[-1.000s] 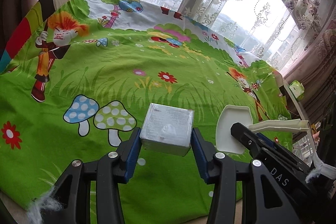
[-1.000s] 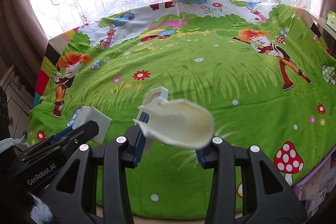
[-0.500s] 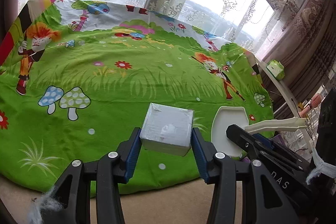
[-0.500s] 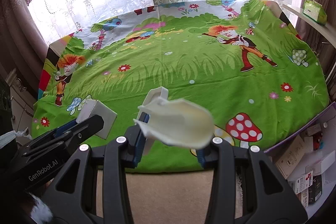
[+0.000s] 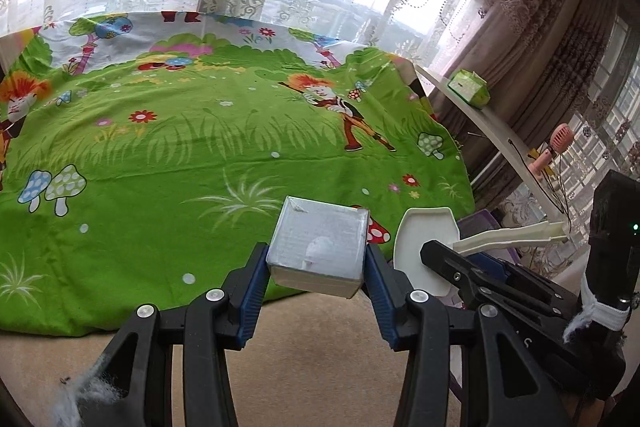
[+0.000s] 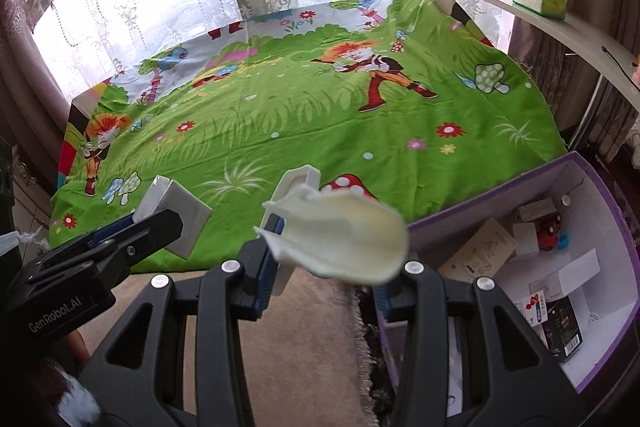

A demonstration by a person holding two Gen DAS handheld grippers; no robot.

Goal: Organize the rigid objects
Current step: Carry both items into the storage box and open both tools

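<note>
- Right now your left gripper [image 5: 316,267] is clamped on a grey-white box [image 5: 318,251], held over the near edge of the green cartoon sheet [image 5: 200,147].
- Your right gripper [image 6: 332,267] pinches a cream plastic scoop-like piece [image 6: 340,239], jaws narrow.
- Beside it, right, a purple-edged box [image 6: 520,183] holds small cartons.
</note>
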